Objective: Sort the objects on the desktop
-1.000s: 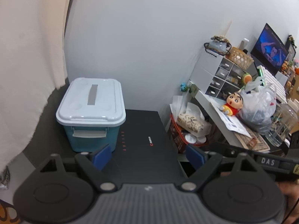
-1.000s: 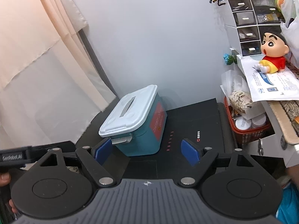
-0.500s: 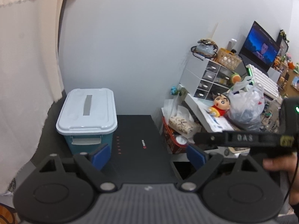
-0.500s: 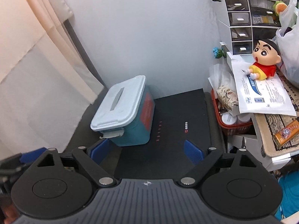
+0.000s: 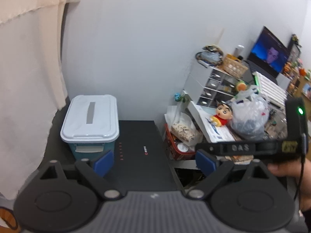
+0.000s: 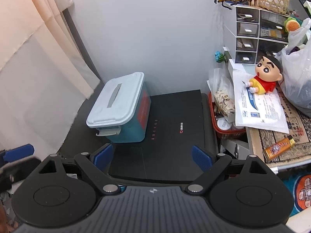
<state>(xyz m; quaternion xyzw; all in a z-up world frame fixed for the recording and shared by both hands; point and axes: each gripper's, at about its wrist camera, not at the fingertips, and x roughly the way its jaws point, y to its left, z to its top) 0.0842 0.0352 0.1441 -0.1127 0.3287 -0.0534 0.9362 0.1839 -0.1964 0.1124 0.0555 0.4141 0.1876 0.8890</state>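
I've lifted both grippers over the last second, and the view has widened — more of the cluttered worktop (image 6: 272, 136) on the right now shows. The right gripper (image 6: 152, 156) has its fingers spread wide with nothing between them; the left gripper (image 5: 153, 160) is likewise spread and empty. The cartoon doll (image 6: 266, 77) sits on papers beside the plastic bag (image 6: 297, 73), the orange lighter (image 6: 279, 147) nearer me. The blue-lidded box (image 6: 118, 104) stays closed — sorting hasn't started, I judge
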